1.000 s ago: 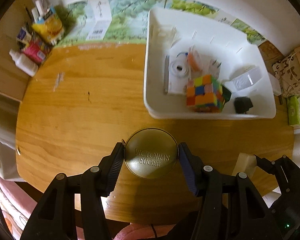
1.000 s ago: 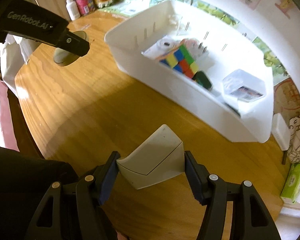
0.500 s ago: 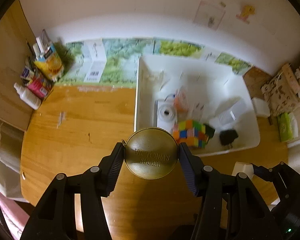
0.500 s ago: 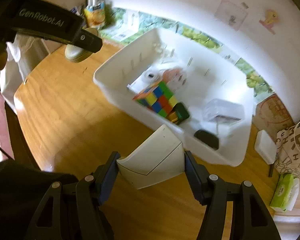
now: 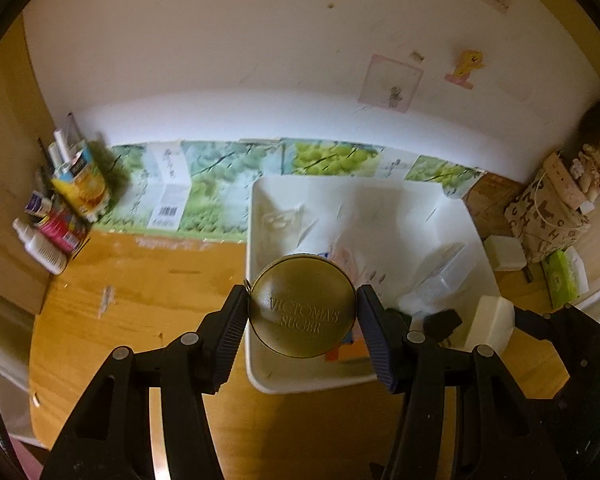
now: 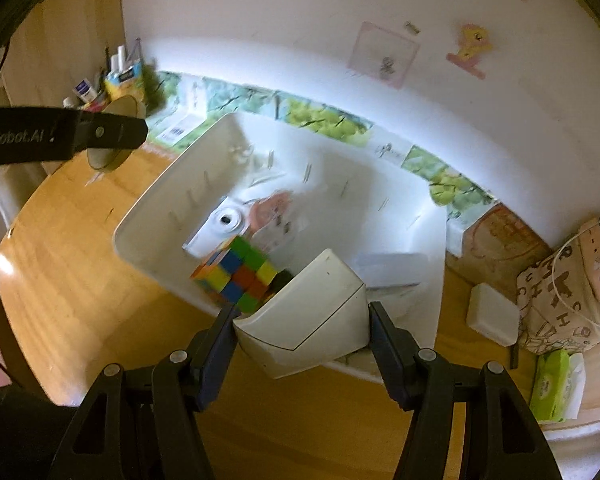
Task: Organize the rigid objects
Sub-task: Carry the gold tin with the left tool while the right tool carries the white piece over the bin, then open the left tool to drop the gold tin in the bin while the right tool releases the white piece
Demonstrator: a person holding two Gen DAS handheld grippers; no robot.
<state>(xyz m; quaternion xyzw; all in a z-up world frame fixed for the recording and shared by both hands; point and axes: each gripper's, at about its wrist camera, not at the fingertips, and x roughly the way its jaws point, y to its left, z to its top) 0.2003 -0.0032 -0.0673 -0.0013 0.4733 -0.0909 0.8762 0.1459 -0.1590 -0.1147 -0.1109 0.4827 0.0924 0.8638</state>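
My left gripper [image 5: 302,314] is shut on a round gold tin [image 5: 302,305] and holds it above the near left part of the white bin [image 5: 256,376]. My right gripper [image 6: 302,330] is shut on a white angular box [image 6: 308,316], held over the bin's near rim [image 6: 140,248]. In the bin lie a colourful puzzle cube [image 6: 236,276], a tape roll [image 6: 228,219], a clear plastic case [image 6: 388,270] and a small black object [image 5: 442,322]. The gold tin also shows in the right wrist view [image 6: 116,156], and the white box in the left wrist view [image 5: 490,322].
Wooden table [image 5: 132,320]. Bottles and packets [image 5: 64,204] stand at the far left corner. A white soap-like box [image 6: 492,314], a patterned bag [image 6: 564,300] and a green tissue pack [image 6: 550,384] lie right of the bin. A picture strip runs along the wall.
Both grippers have risen and moved forward over the bin, each still holding its object. The bin now sits lower and closer in both views.
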